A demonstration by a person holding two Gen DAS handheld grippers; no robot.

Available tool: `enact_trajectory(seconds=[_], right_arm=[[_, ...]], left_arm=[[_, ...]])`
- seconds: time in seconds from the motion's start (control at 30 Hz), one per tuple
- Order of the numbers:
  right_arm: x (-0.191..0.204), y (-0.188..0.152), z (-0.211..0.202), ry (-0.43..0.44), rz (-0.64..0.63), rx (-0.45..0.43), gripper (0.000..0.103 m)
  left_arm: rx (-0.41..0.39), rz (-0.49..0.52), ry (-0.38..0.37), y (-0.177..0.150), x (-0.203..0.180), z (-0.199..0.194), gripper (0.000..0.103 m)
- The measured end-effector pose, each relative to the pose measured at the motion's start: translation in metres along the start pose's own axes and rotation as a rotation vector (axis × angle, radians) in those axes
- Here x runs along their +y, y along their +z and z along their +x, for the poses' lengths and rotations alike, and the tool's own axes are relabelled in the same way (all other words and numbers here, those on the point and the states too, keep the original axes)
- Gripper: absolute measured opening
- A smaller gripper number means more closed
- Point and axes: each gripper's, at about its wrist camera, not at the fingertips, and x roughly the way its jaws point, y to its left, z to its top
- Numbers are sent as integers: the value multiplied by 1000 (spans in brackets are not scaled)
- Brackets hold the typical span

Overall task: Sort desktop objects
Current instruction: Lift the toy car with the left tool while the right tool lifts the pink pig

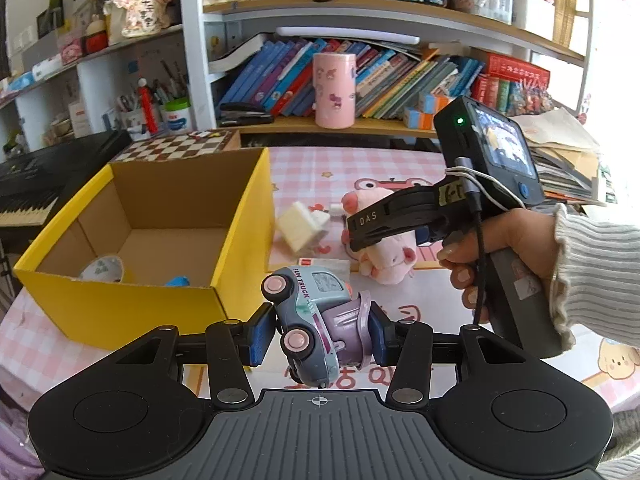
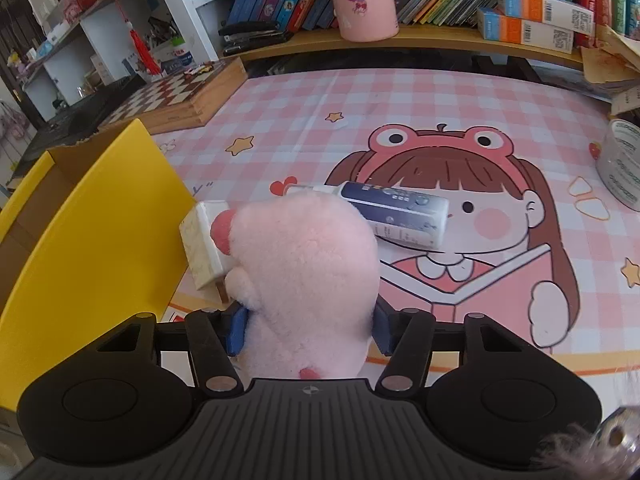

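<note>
My left gripper point(image 1: 320, 330) is shut on a blue-grey and purple toy truck point(image 1: 310, 320), held tipped on its side just right of the open yellow cardboard box point(image 1: 120, 304). A tape roll point(image 1: 102, 270) and a small blue thing point(image 1: 178, 281) lie in the box. My right gripper point(image 2: 308, 328) is shut on a pink plush pig point(image 2: 304, 280), which also shows in the left wrist view point(image 1: 384, 256). The box's yellow wall point(image 2: 92, 240) is just left of the plush. A white-and-blue tube point(image 2: 400, 212) and a cream block point(image 2: 202, 248) lie beyond it.
The desk has a pink checked cartoon mat point(image 2: 400, 100). A chessboard point(image 2: 176, 96) sits at the back left, a tape roll point(image 2: 624, 160) at the right edge. A pink cup point(image 1: 334, 90) and books stand on the shelf behind. A small card box point(image 1: 324, 265) lies behind the truck.
</note>
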Motion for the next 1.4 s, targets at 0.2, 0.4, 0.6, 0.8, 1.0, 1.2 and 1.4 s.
enact_trajectory(seconds=[0.2,0.4,0.6,0.8,1.0,1.2,1.4], right_arm=[[-11,-11,-30,-33,22,-41,56],[-23,-27,-67,-93,35,-104,56],[-25,-49,-99,-147,5,-151,56],[-21,-71,-127,-179,24,-164,56],[-8,-94,-152,-234,40,-189,56],[15,-124,-165,-272,82,-183,56],[49,-151,-168,-302,123,-168,56]], left_arm=[[-10,12,-40,1,-2,-5,47],[-21,-1,-66,3,-2,-13,47],[-34,6,-123,0,-5,-17,47],[-65,22,-185,-3,-10,-22,47],[-103,28,-229,-7,1,-32,47],[-109,58,-267,-15,25,-42,47],[-95,67,-296,-31,59,-56,47]])
